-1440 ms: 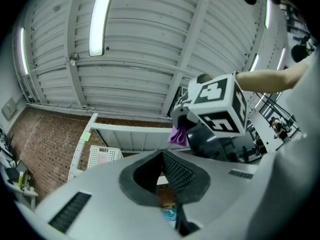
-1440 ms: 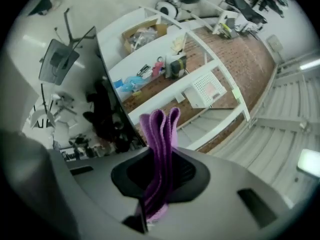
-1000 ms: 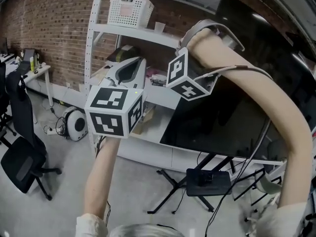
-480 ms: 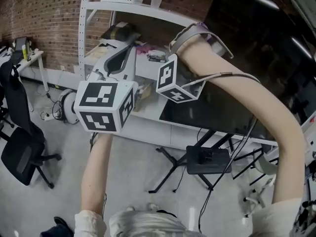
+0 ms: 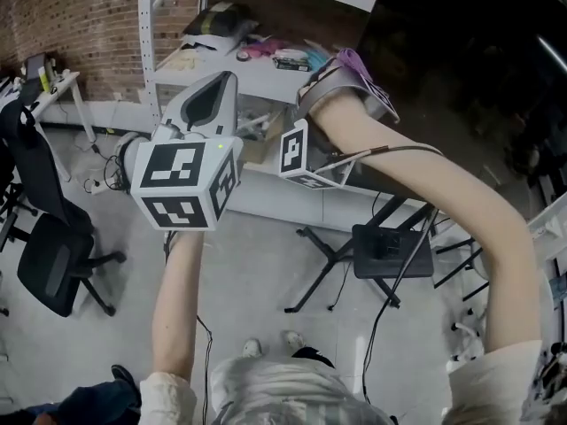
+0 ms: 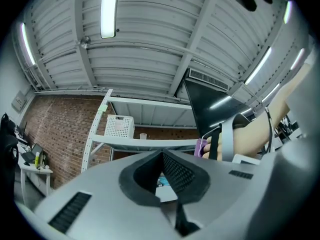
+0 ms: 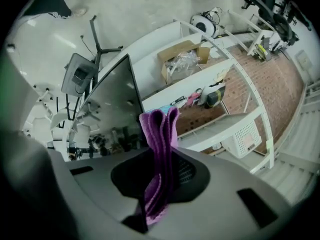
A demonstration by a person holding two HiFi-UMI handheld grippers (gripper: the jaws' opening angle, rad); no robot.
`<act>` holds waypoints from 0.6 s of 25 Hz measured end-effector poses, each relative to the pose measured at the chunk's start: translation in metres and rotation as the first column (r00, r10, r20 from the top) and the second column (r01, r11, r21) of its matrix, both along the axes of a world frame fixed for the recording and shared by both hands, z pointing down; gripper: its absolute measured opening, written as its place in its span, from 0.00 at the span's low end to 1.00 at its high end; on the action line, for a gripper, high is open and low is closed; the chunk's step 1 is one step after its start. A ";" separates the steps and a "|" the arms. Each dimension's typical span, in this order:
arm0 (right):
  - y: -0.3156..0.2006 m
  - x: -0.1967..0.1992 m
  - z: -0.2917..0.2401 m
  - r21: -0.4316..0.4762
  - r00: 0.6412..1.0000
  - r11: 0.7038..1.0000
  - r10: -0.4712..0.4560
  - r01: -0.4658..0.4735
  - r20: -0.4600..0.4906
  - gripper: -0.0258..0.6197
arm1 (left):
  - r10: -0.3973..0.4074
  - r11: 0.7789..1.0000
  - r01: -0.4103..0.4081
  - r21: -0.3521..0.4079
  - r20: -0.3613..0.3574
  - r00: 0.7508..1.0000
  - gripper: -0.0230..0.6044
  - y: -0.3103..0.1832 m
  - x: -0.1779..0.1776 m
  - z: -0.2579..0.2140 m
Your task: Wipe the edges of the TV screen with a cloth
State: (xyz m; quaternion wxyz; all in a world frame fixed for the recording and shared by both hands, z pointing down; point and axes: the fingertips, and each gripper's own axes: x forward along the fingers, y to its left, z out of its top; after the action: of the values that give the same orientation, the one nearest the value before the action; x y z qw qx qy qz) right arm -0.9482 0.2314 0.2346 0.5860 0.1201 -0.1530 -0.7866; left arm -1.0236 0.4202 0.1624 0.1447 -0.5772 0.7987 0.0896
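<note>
Purple cloth (image 7: 159, 131): clamped in the right gripper (image 7: 162, 154), folds poking past the jaws, near the TV (image 7: 112, 109) edge.
Left gripper (image 6: 162, 159): jaws together, empty.
Wiping: press the folds flat and follow the edge steadily.
Unclear: the cloth perhaps isn't touching the TV yet, and the TV's far edges are cut off.

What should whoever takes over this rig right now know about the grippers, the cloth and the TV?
Left gripper: jaws together, empty, held up in front of the shelf, clear of the TV.
Right gripper: jaws shut on the folded purple cloth, whose end sticks out past them. It is raised at the TV's edge nearest the shelf; contact can't be confirmed.
Done: cloth in hand and at the TV. How much edge is wiped doesn't show.
Left: run the cloth along the edges.
</note>
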 end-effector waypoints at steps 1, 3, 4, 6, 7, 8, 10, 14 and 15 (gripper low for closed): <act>0.000 -0.001 0.005 0.016 1.000 1.000 -0.002 0.002 0.003 0.13 | -0.001 1.000 0.001 -0.009 -0.009 1.000 0.06 0.001 -0.003 0.006; 0.000 -0.001 0.020 0.009 1.000 1.000 0.000 -0.001 0.012 0.13 | -0.004 1.000 0.004 -0.023 -0.027 1.000 0.06 0.001 -0.007 0.018; 0.000 -0.001 0.030 -0.011 1.000 1.000 0.006 -0.006 0.016 0.13 | -0.006 1.000 0.005 -0.029 -0.037 0.999 0.06 0.000 -0.010 0.024; 0.003 0.000 0.054 -0.061 1.000 0.998 0.020 -0.019 0.019 0.13 | -0.008 0.999 0.006 -0.041 -0.052 0.999 0.06 -0.001 -0.013 0.036; 0.004 0.001 0.067 -0.085 0.999 0.996 0.027 -0.025 0.022 0.13 | -0.009 0.999 0.006 -0.048 -0.058 0.998 0.06 -0.001 -0.014 0.042; 0.005 0.001 0.078 -0.105 0.999 0.994 0.031 -0.028 0.032 0.13 | -0.009 0.998 0.006 -0.055 -0.063 0.998 0.06 -0.001 -0.014 0.048; 0.007 0.002 0.097 -0.134 0.997 0.991 0.035 -0.026 0.069 0.13 | -0.008 0.998 0.002 -0.070 -0.073 0.997 0.06 0.001 -0.015 0.058; 0.006 0.002 0.130 -0.208 0.986 0.978 0.054 -0.020 0.160 0.13 | -0.017 0.996 0.007 -0.092 -0.101 0.995 0.06 0.005 -0.022 0.078; 0.006 0.002 0.139 -0.238 0.981 0.971 0.065 -0.021 0.182 0.13 | -0.022 0.995 0.011 -0.098 -0.108 0.994 0.06 0.006 -0.025 0.083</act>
State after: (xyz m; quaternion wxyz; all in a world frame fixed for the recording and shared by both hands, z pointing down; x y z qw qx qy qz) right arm -0.9466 0.2375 0.3740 0.5960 0.1269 -0.2971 -0.7351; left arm -1.0481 0.4262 0.2450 0.0733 -0.5713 0.8135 0.0806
